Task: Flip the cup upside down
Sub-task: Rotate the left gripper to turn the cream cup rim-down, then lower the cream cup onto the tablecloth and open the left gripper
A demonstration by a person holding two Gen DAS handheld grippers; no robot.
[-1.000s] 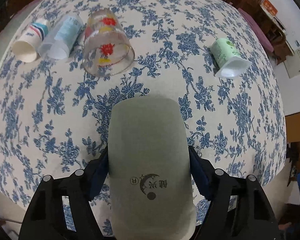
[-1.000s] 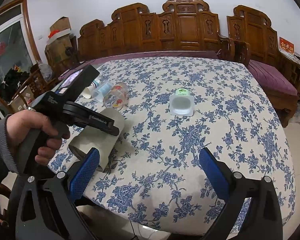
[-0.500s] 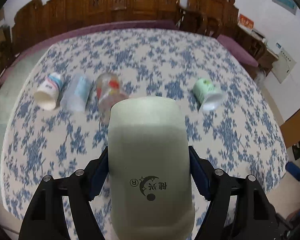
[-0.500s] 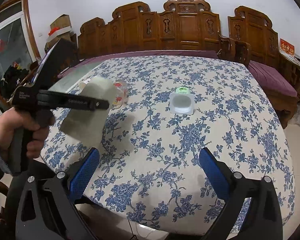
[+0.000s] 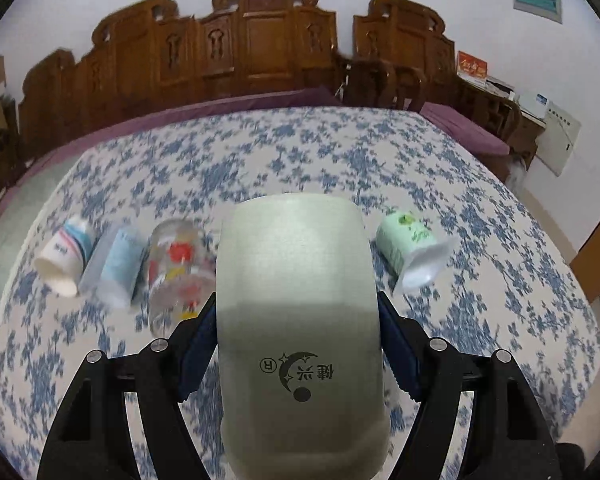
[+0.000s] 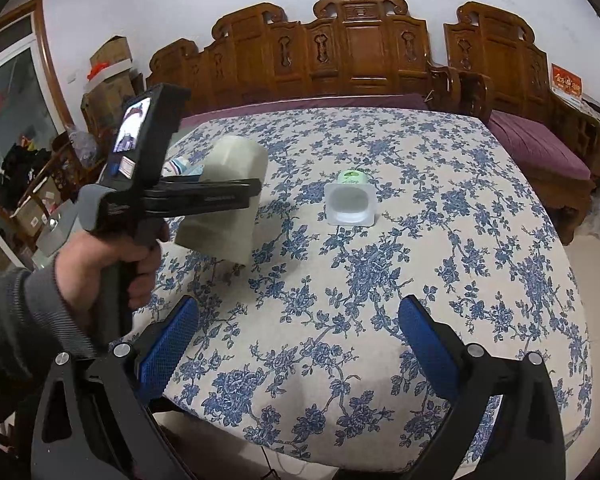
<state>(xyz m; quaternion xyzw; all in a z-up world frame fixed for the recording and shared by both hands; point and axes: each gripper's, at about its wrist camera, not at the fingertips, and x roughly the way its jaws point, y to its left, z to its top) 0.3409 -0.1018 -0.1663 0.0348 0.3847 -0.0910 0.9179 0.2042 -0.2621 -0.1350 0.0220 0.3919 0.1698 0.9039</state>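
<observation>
The left gripper (image 5: pixel 298 344) clamps the grey cup (image 5: pixel 296 320) by its sides — lifted above the floral worktop (image 6: pixel 380 280). The right gripper (image 6: pixel 296 344) hangs wide apart, holding nothing — a green cup (image 6: pixel 350 200) lies beyond.

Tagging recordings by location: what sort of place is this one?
Probably a home living room: a carved wooden bench with purple cushions, a table under a floral tablecloth, and stacked cardboard boxes.

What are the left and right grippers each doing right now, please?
Left gripper: shut on the grey-green cup, held above the floral tablecloth.
Right gripper: open, holding nothing.
</observation>
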